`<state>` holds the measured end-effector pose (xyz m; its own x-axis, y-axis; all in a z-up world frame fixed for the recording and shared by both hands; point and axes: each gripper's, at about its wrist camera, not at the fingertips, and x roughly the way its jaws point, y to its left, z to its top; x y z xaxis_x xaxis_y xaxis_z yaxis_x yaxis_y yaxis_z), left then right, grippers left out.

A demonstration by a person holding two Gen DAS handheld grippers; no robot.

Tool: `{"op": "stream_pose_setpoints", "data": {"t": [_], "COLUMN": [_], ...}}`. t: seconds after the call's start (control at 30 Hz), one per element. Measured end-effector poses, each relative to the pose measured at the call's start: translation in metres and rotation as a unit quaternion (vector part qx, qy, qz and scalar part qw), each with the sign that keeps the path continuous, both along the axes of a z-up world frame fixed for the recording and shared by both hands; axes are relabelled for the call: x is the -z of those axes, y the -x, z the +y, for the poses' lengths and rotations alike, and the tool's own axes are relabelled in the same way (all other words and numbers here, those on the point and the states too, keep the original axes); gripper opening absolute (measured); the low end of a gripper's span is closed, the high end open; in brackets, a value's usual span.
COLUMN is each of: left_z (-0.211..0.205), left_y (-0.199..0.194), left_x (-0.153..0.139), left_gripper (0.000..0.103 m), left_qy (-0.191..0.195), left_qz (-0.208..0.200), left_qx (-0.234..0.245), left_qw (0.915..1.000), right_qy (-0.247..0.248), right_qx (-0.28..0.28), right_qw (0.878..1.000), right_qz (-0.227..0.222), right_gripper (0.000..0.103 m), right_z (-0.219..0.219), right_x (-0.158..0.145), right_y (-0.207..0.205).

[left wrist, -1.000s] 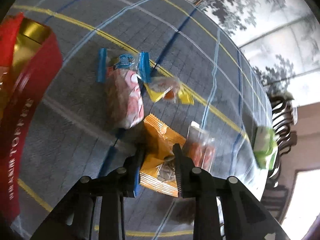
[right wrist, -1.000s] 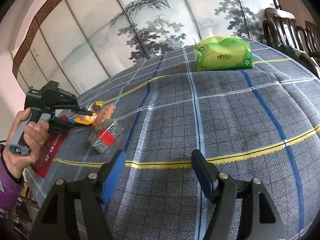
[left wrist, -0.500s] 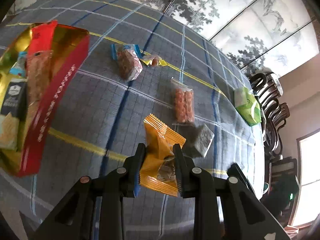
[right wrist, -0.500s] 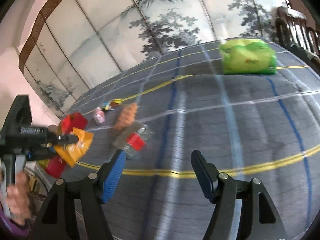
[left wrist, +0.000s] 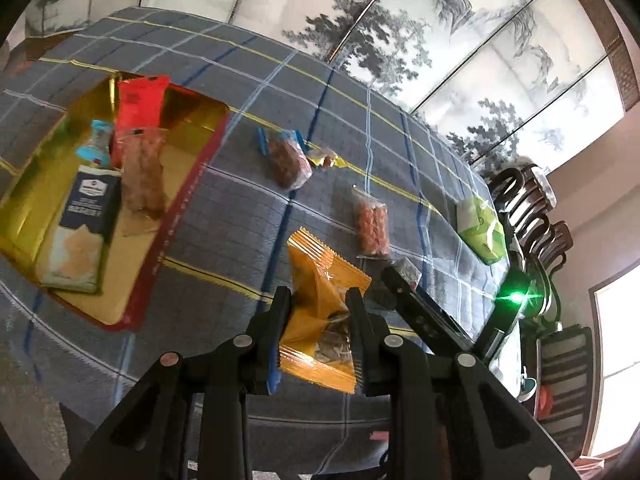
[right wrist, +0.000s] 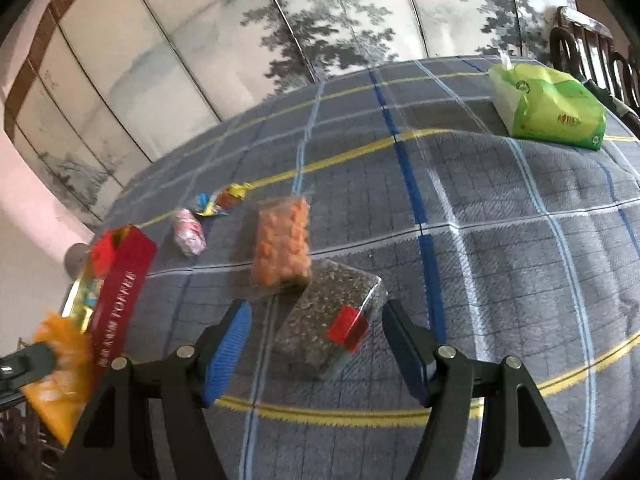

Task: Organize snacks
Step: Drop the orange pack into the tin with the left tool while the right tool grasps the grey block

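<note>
A: Left wrist: the left gripper (left wrist: pixel 318 312) stays clamped on the orange packet (left wrist: pixel 320 316), lifted off the cloth toward the red box (left wrist: pixel 176 220).

B: Right wrist: the right gripper (right wrist: pixel 316 344), jaws apart, now frames the seed bar (right wrist: pixel 328 316) near that box, next in.

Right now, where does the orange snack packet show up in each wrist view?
Left wrist: orange snack packet bottom centre, clamped in the left gripper.
Right wrist: same packet blurred at the lower left edge.
Shared landmark: red and gold box beside it.
</note>
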<state>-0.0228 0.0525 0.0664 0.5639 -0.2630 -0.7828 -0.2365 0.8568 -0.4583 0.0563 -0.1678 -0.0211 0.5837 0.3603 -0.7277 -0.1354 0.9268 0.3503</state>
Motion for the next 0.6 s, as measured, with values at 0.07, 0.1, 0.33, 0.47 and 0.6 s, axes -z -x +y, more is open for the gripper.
{"op": "stream_pose_setpoints", "data": {"t": [0.07, 0.1, 0.33, 0.47, 0.6], "left_z": [0.007, 0.011, 0.059, 0.091, 0.113], "left_y": [0.006, 0.008, 0.033, 0.043, 0.042], "left_x": [-0.002, -0.004, -0.024, -0.036, -0.037], "left_gripper": [0.024, 0.024, 0.024, 0.024, 0.024], "left_qy": [0.001, 0.0, -0.018, -0.047, -0.08], "left_qz": [-0.002, -0.004, -0.017, -0.022, -0.014], "left_qx": [-0.009, -0.012, -0.05, -0.075, -0.078], "left_qw": [1.0, 0.9999, 0.9984, 0.9958, 0.9936], "right_qy": [0.021, 0.032, 0.05, 0.055, 0.049], "right_qx": [0.0, -0.002, -0.031, 0.001, 0.029], "right_qw": [1.0, 0.999, 0.998, 0.998, 0.998], "right_qz": [-0.003, -0.008, -0.017, -0.023, -0.029], "right_gripper": [0.061, 0.052, 0.039, 0.039, 0.039], "right_z": [0.004, 0.006, -0.009, -0.045, -0.073], "right_x": [0.002, 0.001, 0.0, 0.001, 0.003], "right_y": [-0.001, 0.0, 0.01, 0.017, 0.018]}}
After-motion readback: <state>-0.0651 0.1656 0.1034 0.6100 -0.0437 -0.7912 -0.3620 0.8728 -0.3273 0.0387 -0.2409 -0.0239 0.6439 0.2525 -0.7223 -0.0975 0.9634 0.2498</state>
